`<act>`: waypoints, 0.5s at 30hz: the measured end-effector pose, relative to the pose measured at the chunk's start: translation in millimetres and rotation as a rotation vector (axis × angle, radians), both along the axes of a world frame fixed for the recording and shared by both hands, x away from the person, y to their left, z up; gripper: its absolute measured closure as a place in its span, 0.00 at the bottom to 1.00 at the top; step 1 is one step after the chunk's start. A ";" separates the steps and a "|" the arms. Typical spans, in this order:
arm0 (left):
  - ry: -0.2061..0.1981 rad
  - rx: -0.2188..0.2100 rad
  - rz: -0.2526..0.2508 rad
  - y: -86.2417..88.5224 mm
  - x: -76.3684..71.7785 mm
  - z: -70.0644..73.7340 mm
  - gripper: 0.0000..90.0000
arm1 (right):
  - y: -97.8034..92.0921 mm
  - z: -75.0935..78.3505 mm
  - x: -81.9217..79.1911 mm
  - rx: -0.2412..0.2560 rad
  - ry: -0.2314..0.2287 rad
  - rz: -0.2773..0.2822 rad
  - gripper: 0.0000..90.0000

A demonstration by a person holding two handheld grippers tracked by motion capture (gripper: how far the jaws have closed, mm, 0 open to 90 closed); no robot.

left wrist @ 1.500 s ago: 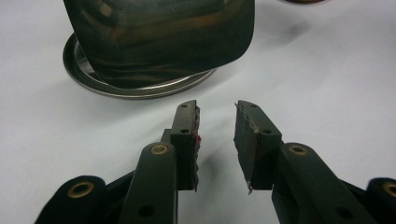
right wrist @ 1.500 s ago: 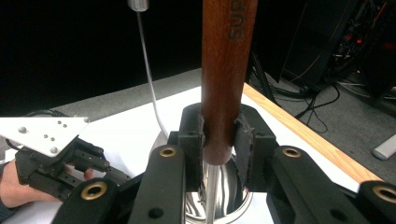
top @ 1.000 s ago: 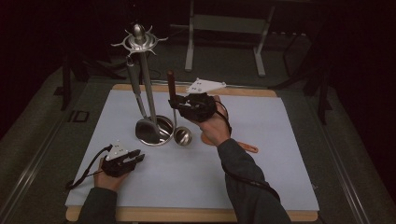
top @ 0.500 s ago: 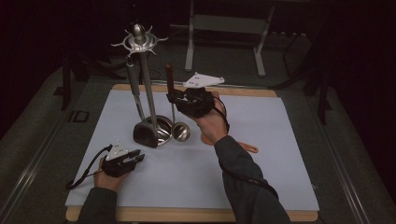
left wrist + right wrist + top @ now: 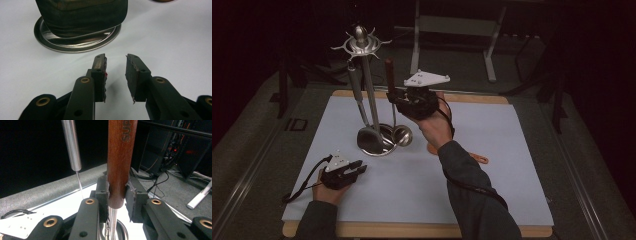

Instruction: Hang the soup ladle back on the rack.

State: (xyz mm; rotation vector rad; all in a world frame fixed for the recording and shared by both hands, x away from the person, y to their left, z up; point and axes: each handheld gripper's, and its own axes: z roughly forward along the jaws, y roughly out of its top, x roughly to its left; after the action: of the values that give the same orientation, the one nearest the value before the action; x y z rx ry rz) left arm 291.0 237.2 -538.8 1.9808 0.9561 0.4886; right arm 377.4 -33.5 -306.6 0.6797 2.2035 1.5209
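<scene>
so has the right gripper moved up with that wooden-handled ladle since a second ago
Yes. The right gripper has lifted the wooden-handled ladle: its handle top now sits nearer the rack's crown, its bowl beside the round base.

Left gripper [image 5: 357, 170] rests low near the table's front-left corner, jaws parted, holding nothing; right gripper [image 5: 393, 96] raised toward the back edge, forearm extended, jaws clamped on a handle.

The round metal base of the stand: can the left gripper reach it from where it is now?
Probably yes. The left gripper rests on the white mat with its jaws open toward the base, and only bare mat lies between them. The right gripper holds the wooden-handled ladle above the base.
</scene>
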 end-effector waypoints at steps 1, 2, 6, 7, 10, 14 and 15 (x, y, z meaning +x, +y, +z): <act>0.000 0.000 0.000 0.0 -0.1 0.0 0.78 | 1.3 1.2 0.2 0.002 0.001 -0.003 0.82; -0.001 -0.001 -0.001 0.0 -0.1 0.0 0.78 | 1.9 2.0 0.2 0.003 0.001 -0.005 0.82; 0.000 -0.002 0.000 0.0 -0.1 0.0 0.78 | 5.7 5.8 0.4 0.012 0.000 -0.009 0.82; 0.000 -0.002 -0.001 0.0 -0.1 0.0 0.78 | 7.0 7.0 0.3 0.015 0.000 -0.011 0.82; 0.000 -0.002 -0.001 0.0 -0.1 0.0 0.78 | 9.4 9.0 0.4 0.020 -0.001 -0.014 0.82; 0.000 -0.001 -0.002 0.0 -0.1 0.0 0.78 | 13.7 10.4 -0.3 0.016 -0.003 -0.011 0.82; 0.000 -0.001 -0.003 0.1 -0.1 0.1 0.78 | 14.8 10.7 -0.6 0.014 -0.004 -0.014 0.82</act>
State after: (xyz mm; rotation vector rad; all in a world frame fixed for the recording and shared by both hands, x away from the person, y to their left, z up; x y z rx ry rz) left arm 290.9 237.3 -538.7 1.9814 0.9536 0.4865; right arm 376.8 -18.7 -295.9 0.6938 2.1824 1.5313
